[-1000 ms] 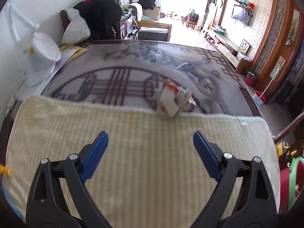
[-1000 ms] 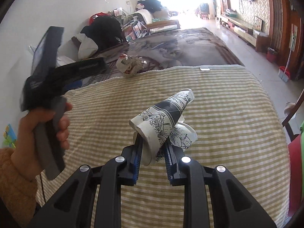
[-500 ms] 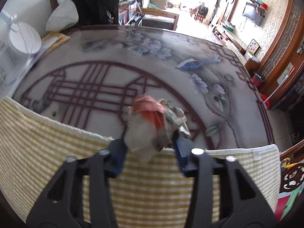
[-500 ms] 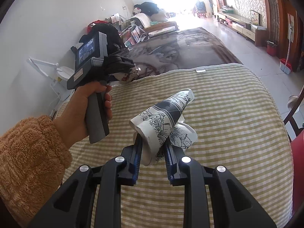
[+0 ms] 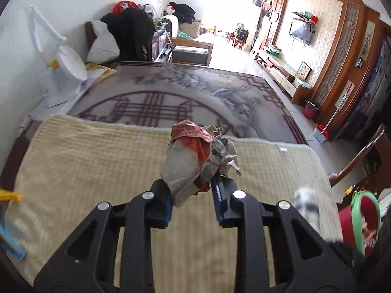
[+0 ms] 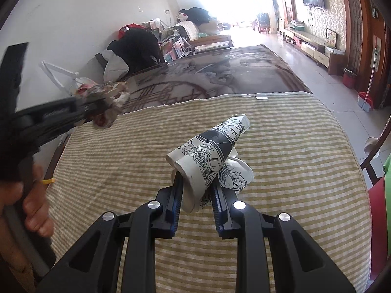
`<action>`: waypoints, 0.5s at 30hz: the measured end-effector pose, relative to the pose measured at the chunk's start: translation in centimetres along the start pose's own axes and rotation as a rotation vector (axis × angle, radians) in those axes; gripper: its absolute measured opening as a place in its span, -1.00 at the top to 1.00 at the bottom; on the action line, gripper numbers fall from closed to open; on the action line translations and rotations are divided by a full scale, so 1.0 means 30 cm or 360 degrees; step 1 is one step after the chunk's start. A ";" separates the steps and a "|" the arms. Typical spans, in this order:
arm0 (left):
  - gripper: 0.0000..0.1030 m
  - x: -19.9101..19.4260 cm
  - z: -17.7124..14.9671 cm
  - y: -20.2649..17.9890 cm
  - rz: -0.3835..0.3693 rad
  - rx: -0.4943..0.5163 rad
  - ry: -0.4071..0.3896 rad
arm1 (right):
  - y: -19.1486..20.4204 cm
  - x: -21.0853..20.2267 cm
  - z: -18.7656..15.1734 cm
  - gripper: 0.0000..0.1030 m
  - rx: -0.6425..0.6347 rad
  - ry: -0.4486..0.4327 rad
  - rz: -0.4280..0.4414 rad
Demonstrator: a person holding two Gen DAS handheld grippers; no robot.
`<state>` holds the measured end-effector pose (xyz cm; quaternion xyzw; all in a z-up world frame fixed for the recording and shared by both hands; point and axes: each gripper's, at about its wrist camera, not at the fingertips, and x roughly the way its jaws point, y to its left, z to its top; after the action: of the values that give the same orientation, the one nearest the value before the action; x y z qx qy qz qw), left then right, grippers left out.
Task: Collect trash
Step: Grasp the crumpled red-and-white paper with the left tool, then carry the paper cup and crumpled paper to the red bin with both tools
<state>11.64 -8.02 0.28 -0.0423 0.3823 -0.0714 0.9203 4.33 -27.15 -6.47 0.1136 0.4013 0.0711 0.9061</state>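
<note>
While both pieces of trash are already off the surface [image 6: 281, 131], the step in hand, as I judge it, is to carry them to a bin without dropping either; the left hand-held gripper [image 5: 191, 195] has just been closing, and the frames show its blue pads now pinching a crumpled red-and-grey paper wrapper [image 5: 195, 156] by its lower end, above the striped cloth [image 5: 85, 171] near that cloth's far edge; the right hand-held gripper [image 6: 196, 202] is pressed onto a crushed paper cup [image 6: 210, 156] with a black flower print, held over the middle of the cloth; the grip on the wrapper looks shallow, so I would keep the squeeze firm and move it smoothly, since loose crumpled flaps hang to the right of the pads; a red bin with a green rim [image 5: 361, 219] shows past the surface's right edge, and seems the likely goal; the hand [image 6: 29, 202] holding the left tool is blurred; no brand, label or writing can be read on either piece.
</note>
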 end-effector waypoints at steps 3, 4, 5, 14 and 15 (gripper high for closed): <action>0.50 -0.116 -0.076 0.023 0.0063 0.0026 -0.0005 | 0.025 -0.014 -0.031 0.58 -0.0059 0.0014 -0.0032; 0.50 -0.140 -0.093 0.030 0.0076 0.0028 -0.0009 | 0.036 -0.022 -0.041 0.58 -0.0071 0.0018 -0.0034; 0.50 -0.169 -0.113 0.033 0.0091 0.0030 -0.0016 | 0.042 -0.029 -0.046 0.58 -0.0079 0.0018 -0.0030; 0.49 -0.273 -0.221 -0.001 0.0023 0.0020 0.0006 | 0.096 -0.214 -0.104 0.58 -0.0108 -0.0121 -0.0027; 0.49 -0.275 -0.226 -0.015 -0.0002 0.0024 0.0015 | 0.091 -0.241 -0.110 0.58 -0.0101 -0.0140 -0.0041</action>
<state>1.05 -7.28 1.32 -0.0352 0.3860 -0.0750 0.9188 -3.04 -25.61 -2.76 0.0825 0.3601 0.0670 0.9268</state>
